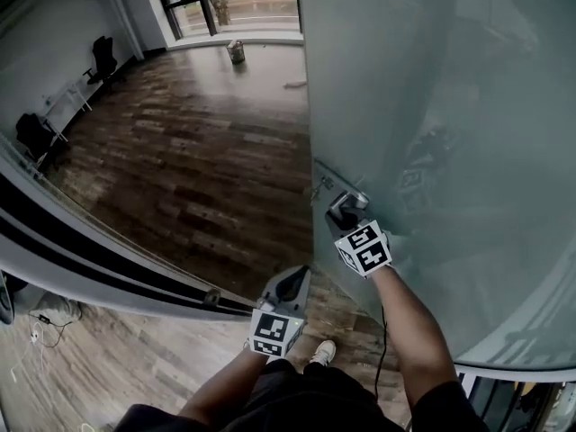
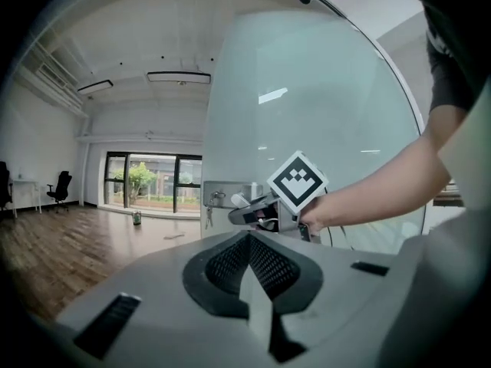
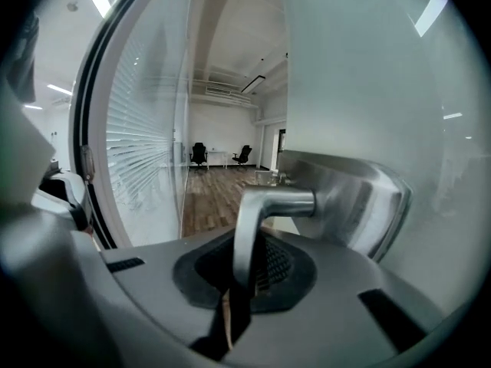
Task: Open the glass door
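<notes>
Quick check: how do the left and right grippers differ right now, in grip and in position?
Grip: the right gripper is shut on the lever door handle, while the left gripper is shut with nothing between its jaws.
Position: the right gripper is up against the glass door, while the left gripper hangs apart from it, nearer the person, touching nothing.
Shared: both have their jaws closed, and each carries a marker cube.

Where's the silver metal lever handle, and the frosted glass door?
silver metal lever handle [image 3: 245, 236]: right gripper view, down-turned grip section.
frosted glass door [image 1: 432, 79]: head view, bare pane above the lock.
</notes>
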Tool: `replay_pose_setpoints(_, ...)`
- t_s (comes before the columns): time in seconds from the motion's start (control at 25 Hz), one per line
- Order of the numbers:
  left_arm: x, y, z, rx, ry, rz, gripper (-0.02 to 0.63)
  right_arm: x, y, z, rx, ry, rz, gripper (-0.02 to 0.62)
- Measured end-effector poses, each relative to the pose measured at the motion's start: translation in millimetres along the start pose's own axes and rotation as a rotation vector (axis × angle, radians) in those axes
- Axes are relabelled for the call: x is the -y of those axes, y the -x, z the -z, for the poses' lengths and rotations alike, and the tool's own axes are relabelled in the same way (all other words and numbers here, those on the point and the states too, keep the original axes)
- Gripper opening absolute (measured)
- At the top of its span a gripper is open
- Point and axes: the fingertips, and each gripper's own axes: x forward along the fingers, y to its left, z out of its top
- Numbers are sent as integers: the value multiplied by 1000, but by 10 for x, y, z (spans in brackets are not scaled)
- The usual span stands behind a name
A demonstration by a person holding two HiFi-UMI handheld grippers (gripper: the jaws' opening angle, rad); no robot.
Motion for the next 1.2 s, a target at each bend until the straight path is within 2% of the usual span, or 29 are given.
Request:
replay_pose_setpoints(0.28, 171, -635, -228, 15, -37, -18, -2, 1014, -18, 87, -52, -51, 89, 26)
replay_pose_setpoints(0.52, 40, -1135, -220, 17, -45, 11, -2, 1749, -181, 184, -55, -96, 158, 26)
replay_pose_setpoints(0.8, -120, -1938, -124, 17, -18, 46, -2, 2682, -241, 417, -60, -152, 244, 25)
replay_pose_setpoints(1.2, -192, -3028, -449, 7, 9, 132, -2, 4157, 47, 679, -80, -234, 384, 23)
